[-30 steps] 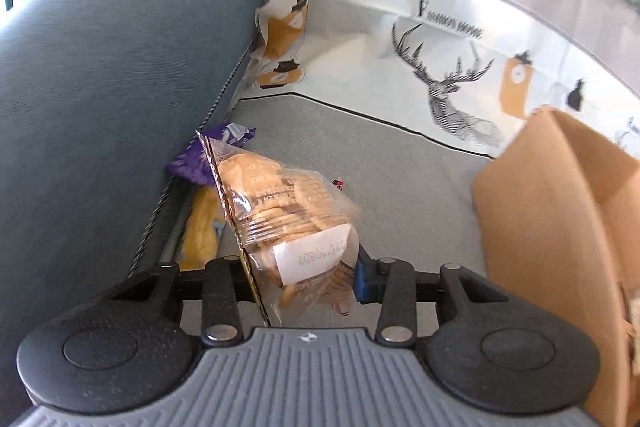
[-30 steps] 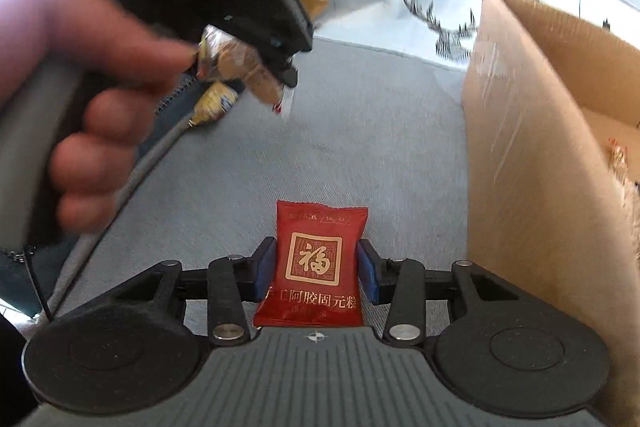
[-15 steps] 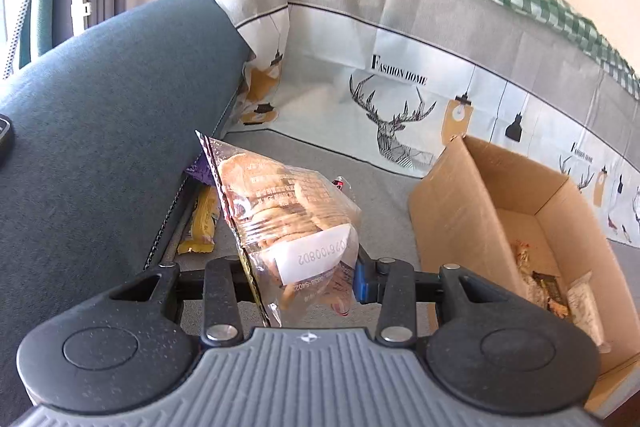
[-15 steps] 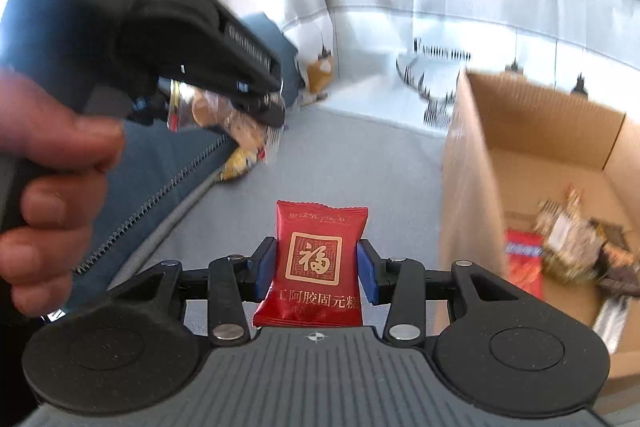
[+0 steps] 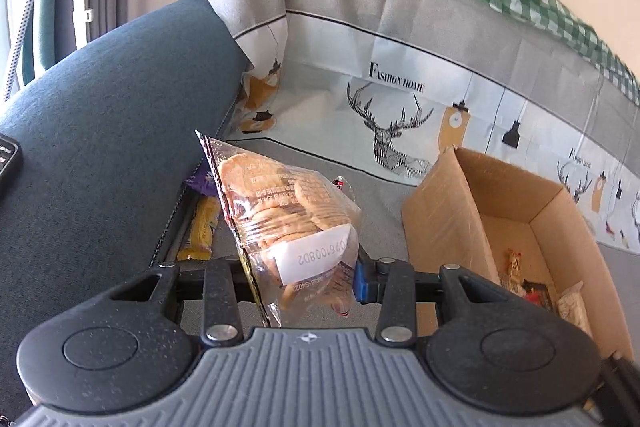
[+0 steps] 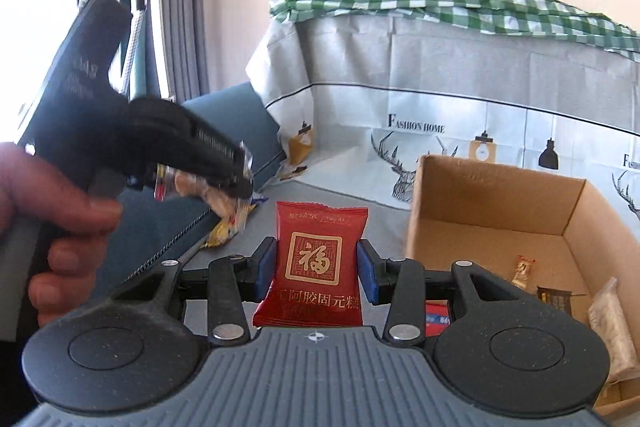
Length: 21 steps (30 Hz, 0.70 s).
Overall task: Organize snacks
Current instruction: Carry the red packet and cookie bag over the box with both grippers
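in the left wrist view the left gripper (image 5: pixel 298 273) was seen clenched low on a clear, crinkly bag of round crackers (image 5: pixel 288 223), judged light and breakable, while only the right wrist view showed the right gripper (image 6: pixel 316 269) clamped on a flat red foil sachet (image 6: pixel 316 263) near the open cardboard box (image 6: pixel 496 203).

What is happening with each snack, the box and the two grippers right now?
left gripper: shut on the cracker bag, held up off the sofa.
cracker bag: sealed, clamped at its lower end.
right gripper: shut on the red packet.
red packet: sealed, upright between the pads.
cardboard box: open on top, a few snacks inside.
yellow snack: lying on the sofa seat by the cushion.
purple packet: lying behind the yellow snack.
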Available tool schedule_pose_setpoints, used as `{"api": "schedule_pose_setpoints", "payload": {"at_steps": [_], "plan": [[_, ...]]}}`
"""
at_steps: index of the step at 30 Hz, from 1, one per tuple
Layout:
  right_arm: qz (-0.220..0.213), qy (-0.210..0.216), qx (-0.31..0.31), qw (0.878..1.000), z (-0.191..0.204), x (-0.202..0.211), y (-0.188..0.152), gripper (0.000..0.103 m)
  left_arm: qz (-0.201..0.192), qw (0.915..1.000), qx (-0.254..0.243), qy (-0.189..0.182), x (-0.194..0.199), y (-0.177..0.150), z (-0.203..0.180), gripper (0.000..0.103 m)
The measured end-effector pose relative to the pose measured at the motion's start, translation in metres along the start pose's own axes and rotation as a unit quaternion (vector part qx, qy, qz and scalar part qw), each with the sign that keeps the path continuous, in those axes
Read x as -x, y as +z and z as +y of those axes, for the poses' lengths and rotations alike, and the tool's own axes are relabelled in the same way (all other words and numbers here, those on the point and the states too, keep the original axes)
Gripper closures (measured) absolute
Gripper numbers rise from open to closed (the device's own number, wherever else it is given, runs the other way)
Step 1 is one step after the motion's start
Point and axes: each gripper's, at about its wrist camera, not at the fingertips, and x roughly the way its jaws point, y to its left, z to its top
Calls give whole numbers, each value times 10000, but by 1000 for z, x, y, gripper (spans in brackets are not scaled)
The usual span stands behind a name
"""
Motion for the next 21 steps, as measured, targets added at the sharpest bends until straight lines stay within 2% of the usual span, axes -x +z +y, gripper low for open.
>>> {"api": "schedule_pose_setpoints", "payload": {"at_steps": [5, 9, 12, 16, 19, 21], "plan": [[-266, -94, -191, 9994, -15, 15, 16, 59, 40, 9999, -84, -51, -5, -1, -5, 59], [-593, -221, -440, 9970, -48, 24, 45, 59, -4, 9998, -103, -140, -7, 0, -11, 59], [-774, -409, -378, 9954, -78, 27, 58, 59, -62, 9996, -144, -218, -8, 1, -19, 59], [-754, -829, -500, 9924, -116, 23, 45, 59, -182, 9989, -216, -374, -8, 2, -35, 59], [-382, -1014, -808, 9908, -136, 16, 29, 59, -298, 9978, -255, -535, -7, 3, -50, 59], [-452, -1119, -771, 9897, -142, 19, 26, 59, -387, 9966, -260, -681, -6, 4, -61, 59]]}}
